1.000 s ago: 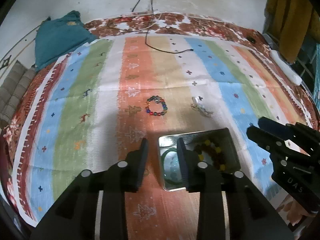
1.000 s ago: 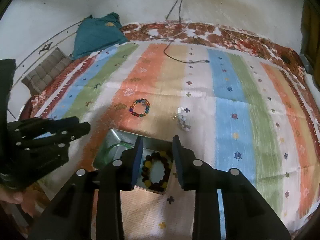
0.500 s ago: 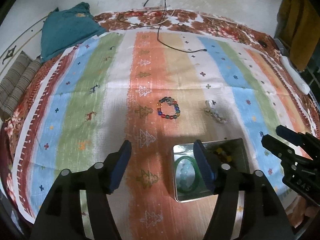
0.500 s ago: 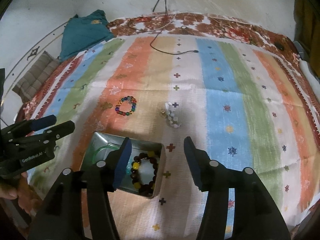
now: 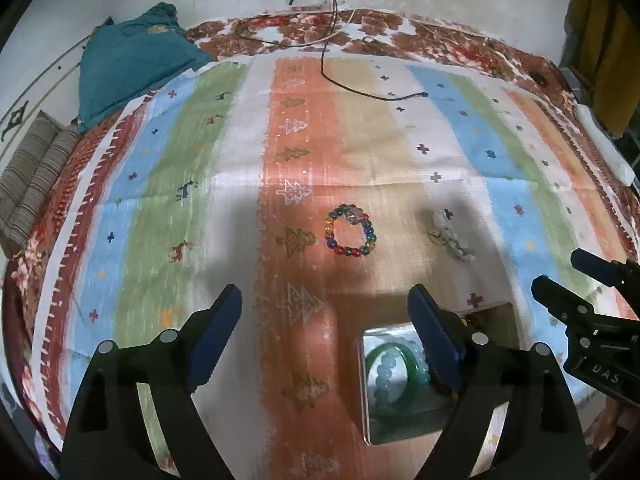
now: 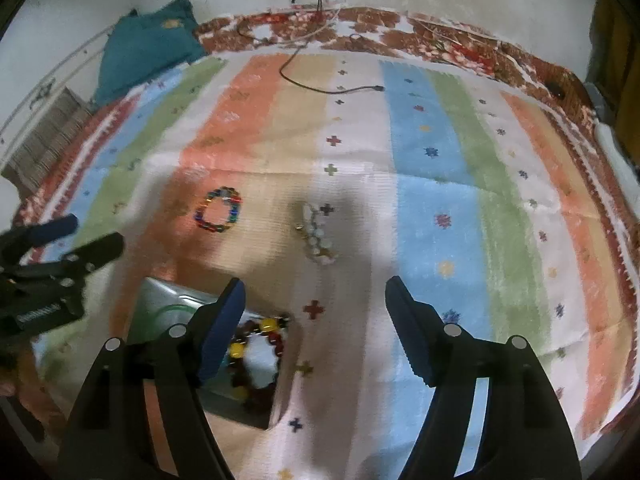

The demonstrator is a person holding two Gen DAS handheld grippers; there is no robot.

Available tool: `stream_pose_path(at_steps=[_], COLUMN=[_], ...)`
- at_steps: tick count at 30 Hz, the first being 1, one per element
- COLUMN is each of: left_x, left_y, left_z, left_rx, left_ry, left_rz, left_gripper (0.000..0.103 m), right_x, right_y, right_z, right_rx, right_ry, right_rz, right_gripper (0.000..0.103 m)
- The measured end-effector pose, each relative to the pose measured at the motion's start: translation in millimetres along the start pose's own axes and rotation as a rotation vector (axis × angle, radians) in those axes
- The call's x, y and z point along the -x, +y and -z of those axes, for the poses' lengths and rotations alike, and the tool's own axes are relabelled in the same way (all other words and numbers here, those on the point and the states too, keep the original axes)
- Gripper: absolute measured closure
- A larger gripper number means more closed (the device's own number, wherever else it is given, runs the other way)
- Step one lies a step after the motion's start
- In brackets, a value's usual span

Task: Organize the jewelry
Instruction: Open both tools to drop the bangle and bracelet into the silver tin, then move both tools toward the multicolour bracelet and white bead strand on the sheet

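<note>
Two round beaded bracelets, a multicoloured one (image 5: 351, 236) and a pale bunched one (image 5: 452, 236), lie on the woven striped cloth (image 5: 160, 200). The shiny rectangular metal tin (image 5: 366, 400) holds more. Both the left gripper (image 5: 326, 312) and the right gripper (image 6: 316, 300) have just been opening, nothing between their jaws.

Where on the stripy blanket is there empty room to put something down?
The green and blue stripes left of the colourful bead bracelet are bare. So are the blue and green stripes right of the pale bead bracelet, and the far part up to the black cable. It is crowded near the metal tin, by both bracelets.
</note>
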State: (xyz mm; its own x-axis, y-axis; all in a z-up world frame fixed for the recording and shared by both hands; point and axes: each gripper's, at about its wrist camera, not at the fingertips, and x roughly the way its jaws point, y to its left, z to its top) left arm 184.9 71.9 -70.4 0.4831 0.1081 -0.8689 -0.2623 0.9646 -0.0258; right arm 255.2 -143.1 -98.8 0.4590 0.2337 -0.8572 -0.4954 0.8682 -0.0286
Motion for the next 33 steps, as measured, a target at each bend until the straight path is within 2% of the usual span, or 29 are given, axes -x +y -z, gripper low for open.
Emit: stream_pose_path(at_steps=[5,22,33], left_x=[-13,-52,-71], left_y=[3,7,1], left_z=[-10,-33,-40], left_rx=[0.007,-0.021,-0.054], left_ry=[0.017,0.065,0.092], left_rz=[-0.006,-0.024,-0.027], left_gripper=[0.017,0.017,0.017], right_x=[-11,-43,-68], right_y=[-7,-14,-12], right_z=[-6,-23,-25], right_rx=[-0.010,-0.018,0.007], right_ry=[0.022,0.092,0.146], right_rz=[0.003,-0.014,0.022], right_gripper=[0.027,0.026,0.026])
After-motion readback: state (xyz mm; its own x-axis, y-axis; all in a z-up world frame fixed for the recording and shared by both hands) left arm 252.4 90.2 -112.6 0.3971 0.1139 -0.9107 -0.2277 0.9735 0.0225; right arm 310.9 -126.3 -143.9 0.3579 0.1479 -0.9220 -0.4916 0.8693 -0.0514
